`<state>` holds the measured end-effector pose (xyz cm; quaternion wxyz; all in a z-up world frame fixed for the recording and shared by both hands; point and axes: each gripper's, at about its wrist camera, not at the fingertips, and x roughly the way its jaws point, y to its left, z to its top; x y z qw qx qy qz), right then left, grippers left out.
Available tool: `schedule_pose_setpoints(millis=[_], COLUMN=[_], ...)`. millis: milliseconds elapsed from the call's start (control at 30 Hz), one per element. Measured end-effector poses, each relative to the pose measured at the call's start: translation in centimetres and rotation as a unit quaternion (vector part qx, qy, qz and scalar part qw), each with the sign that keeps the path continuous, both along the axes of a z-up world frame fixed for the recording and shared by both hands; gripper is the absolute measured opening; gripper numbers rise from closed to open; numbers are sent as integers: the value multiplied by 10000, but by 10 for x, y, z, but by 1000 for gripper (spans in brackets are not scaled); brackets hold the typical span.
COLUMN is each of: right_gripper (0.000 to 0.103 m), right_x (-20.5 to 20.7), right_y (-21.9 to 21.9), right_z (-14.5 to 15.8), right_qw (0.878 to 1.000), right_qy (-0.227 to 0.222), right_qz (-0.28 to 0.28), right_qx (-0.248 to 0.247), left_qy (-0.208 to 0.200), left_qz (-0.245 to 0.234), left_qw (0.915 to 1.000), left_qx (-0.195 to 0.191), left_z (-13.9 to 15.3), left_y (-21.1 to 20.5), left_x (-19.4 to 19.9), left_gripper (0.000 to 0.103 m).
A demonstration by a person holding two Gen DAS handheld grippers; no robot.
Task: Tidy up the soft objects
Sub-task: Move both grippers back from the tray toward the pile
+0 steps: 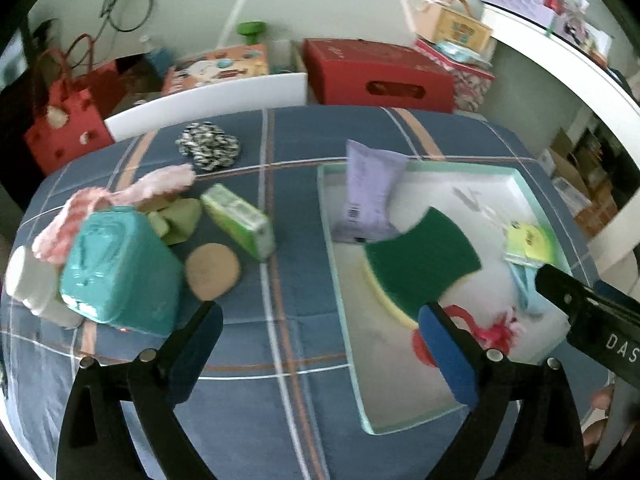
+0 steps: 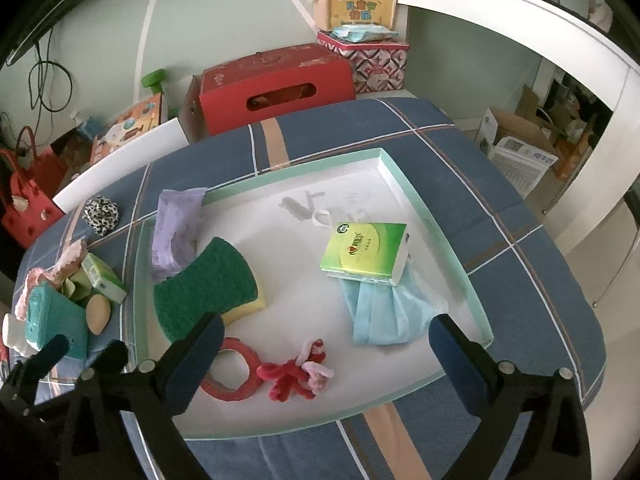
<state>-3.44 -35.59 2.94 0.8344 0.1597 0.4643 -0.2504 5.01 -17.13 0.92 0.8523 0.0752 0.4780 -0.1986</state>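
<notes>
A white tray with a mint rim (image 2: 452, 240) (image 1: 332, 240) lies on the blue plaid cloth. In it are a green and yellow sponge (image 2: 208, 284) (image 1: 420, 268), a purple packet (image 2: 176, 224) (image 1: 368, 192), a green tissue pack (image 2: 366, 252), a blue face mask (image 2: 384, 312), a red tape ring (image 2: 230, 372) and a red-pink fuzzy toy (image 2: 298, 372). Left of the tray lie a teal pack (image 1: 120, 272), a green tissue pack (image 1: 240, 220), a tan puff (image 1: 212, 270), a pink cloth (image 1: 120, 200) and a black-white scrunchie (image 1: 208, 146). My left gripper (image 1: 324, 344) and right gripper (image 2: 326, 350) are open and empty.
A red box (image 2: 272, 84), a white chair back (image 1: 208, 104), red bags (image 1: 68, 128) and patterned boxes (image 2: 360, 36) stand behind the table. A white desk (image 2: 540, 32) is at the right. The right gripper's body (image 1: 592, 320) shows in the left wrist view.
</notes>
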Motion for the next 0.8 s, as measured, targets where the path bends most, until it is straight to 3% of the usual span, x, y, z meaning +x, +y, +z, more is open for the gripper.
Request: schedule_pose_setpoints(millis=[300, 800], right_gripper=[103, 103], right_x=[11, 23], right_y=[22, 58], right_z=[-1, 21], right_qw=[9995, 9959], right_qy=[49, -597], right_qz=[263, 640], right_qx=[-162, -221], left_qy=[-314, -697], left_qz=[254, 953], left_qw=[9991, 9930], left_qx=[98, 64], left_z=[16, 51], left_y=[20, 68], left_x=[4, 14], left_gripper=[99, 98])
